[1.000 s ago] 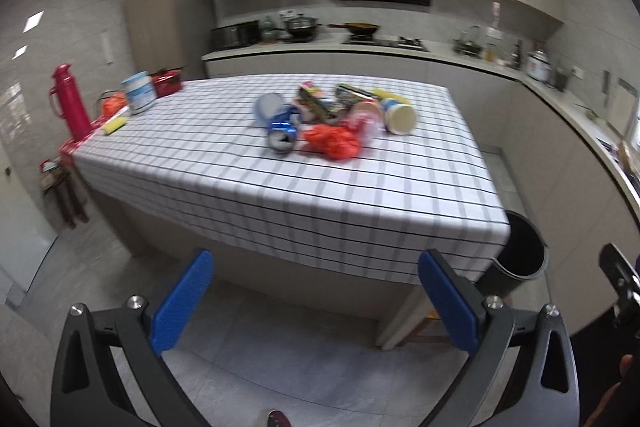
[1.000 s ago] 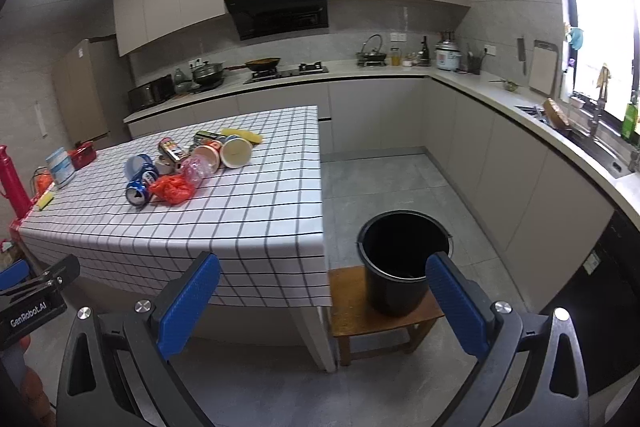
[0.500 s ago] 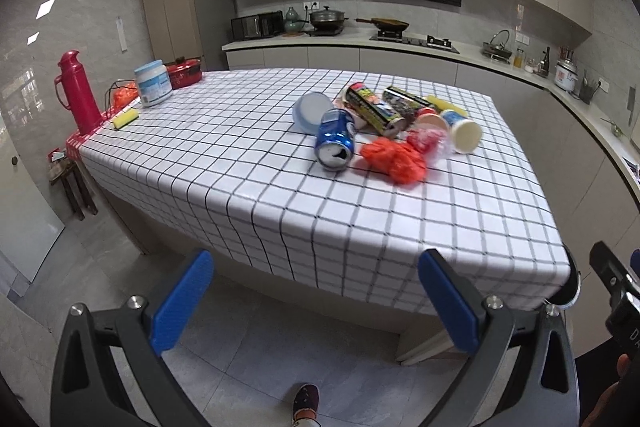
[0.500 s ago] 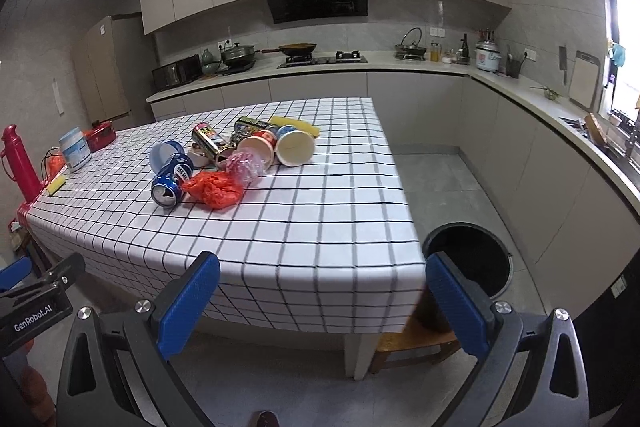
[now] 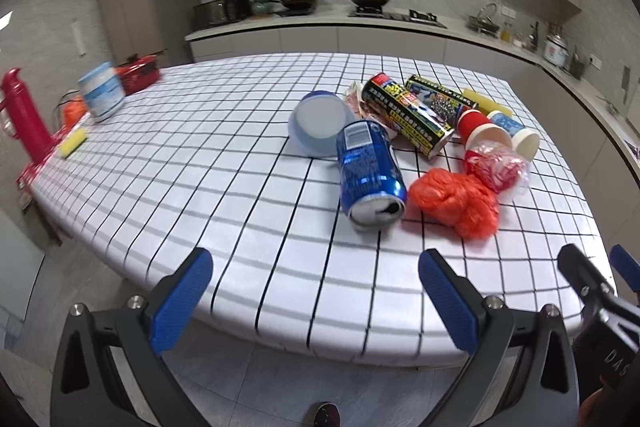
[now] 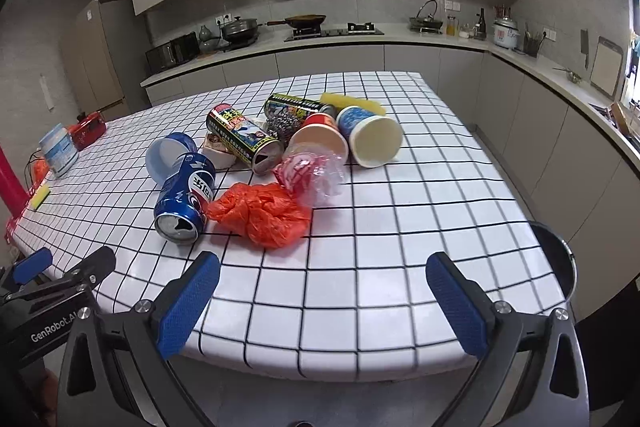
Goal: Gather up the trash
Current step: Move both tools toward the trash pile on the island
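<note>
Orange bag [image 6: 262, 217], blue can [image 6: 185, 197] and cups lie mid-frame uncollected, seemingly all; our left gripper [image 5: 316, 301] and right gripper [image 6: 320, 303] gape empty.

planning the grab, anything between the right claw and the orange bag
Nothing: the right wrist view shows only bare checked tablecloth between the open right claw and orange bag.

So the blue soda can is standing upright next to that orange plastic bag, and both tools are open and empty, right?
Not quite: the blue soda can lies on its side beside the orange plastic bag, as the right wrist view shows. Both the left tool and right tool are open and empty.
</note>
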